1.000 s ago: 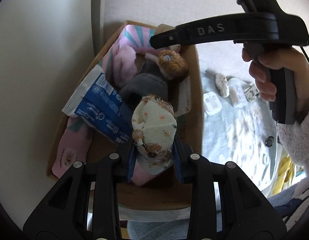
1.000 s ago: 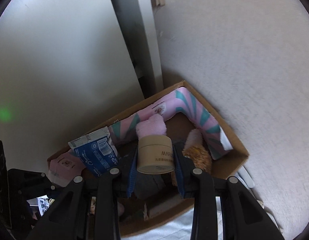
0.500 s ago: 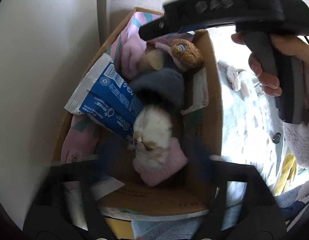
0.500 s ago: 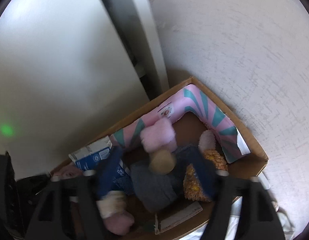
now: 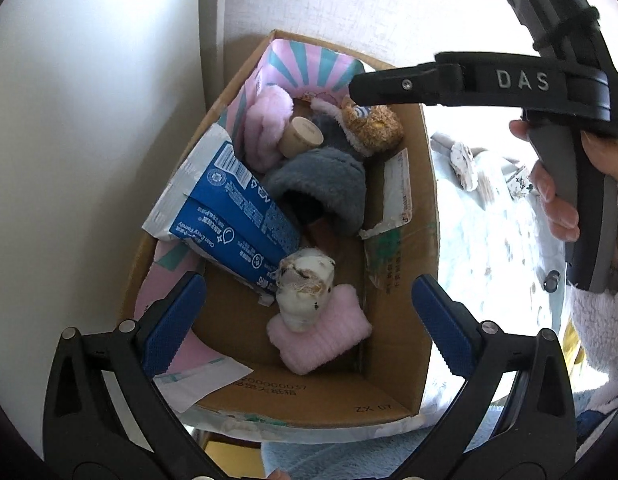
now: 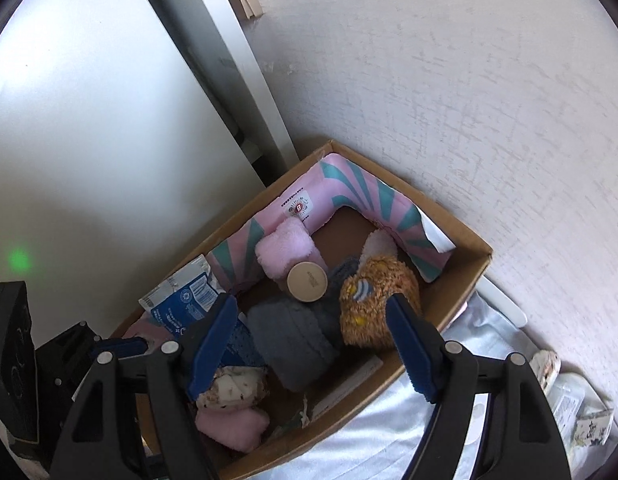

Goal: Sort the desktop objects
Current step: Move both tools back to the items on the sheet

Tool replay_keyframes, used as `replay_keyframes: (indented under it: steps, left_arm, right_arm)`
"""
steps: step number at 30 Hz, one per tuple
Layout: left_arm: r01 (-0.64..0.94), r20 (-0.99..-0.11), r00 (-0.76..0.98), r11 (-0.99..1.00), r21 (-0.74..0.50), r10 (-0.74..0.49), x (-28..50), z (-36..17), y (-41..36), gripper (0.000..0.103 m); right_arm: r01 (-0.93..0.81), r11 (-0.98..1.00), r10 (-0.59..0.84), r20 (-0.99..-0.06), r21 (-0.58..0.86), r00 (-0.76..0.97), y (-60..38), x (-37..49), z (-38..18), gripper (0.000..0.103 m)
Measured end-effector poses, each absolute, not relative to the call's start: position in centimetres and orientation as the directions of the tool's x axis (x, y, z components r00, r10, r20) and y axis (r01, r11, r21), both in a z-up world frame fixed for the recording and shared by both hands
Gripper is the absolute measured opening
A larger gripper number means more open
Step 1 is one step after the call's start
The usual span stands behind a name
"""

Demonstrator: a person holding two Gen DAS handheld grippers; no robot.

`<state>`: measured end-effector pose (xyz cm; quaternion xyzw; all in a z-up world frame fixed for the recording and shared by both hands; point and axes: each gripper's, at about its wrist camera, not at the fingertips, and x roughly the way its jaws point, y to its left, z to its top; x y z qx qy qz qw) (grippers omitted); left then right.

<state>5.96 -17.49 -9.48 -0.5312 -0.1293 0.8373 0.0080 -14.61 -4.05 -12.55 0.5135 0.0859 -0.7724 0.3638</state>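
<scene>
A: Where have the sorted things ended up?

B: In the cardboard box against the wall. The cream rolled cloth bundle lies near, on a pink folded cloth; the small round tan tub sits far in, against the fluffy pink roll and beside the brown plush toy.

A: And the tongs?

B: The left gripper has just sprung wide apart, with the bundle lying loose below and no pad on it. The right gripper has likewise just parted and is empty above the grey fleece piece.

A: How would those handle?

B: I'd judge the bundle light and squashy, best pinched across its middle. The tub looks stiff and smooth, so it may slip or roll: take it by its side wall. The blue-and-white pack looks crinkly and limp.
</scene>
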Motion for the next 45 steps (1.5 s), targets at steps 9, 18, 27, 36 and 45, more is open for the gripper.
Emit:
replay_keyframes:
  steps: [9,18,27,36,45]
  left_arm:
    - [0.101,-0.882,-0.448,-0.971,-0.215,0.149,6.3,-7.8,-16.6,0.103]
    - [0.064,-0.88,-0.46,-0.985,-0.162,0.115,5.3,-5.8,-14.0,0.103]
    - [0.0,-0.844,-0.506,-0.978,-0.208,0.179,3.0,-3.5,-9.7,0.103]
    - [-0.085,-0.859,-0.473,-0.98,-0.18,0.199,1.0,-4.8,-2.2,0.103]
    - [0.101,-0.892,-0.438,-0.98,-0.173,0.113,-1.8,-12.5,2.1,0.103]
  right_arm:
    - [0.625,-0.747,-0.476,-0.84,0.228,-0.263,-1.6,-12.6,-10.8,0.073]
    - [0.504,-0.846,-0.409,-0.818,0.174,-0.404,5.2,-10.6,-8.9,0.073]
    - [0.281,-0.956,-0.235,-0.787,0.081,-0.571,15.9,-5.2,-7.0,0.073]
    - [-0.04,-0.991,-0.078,-0.803,0.126,-0.59,23.6,0.2,-10.2,0.073]
    - [-0.444,-0.893,0.203,-0.817,0.072,-0.539,29.8,5.5,-16.5,0.073]
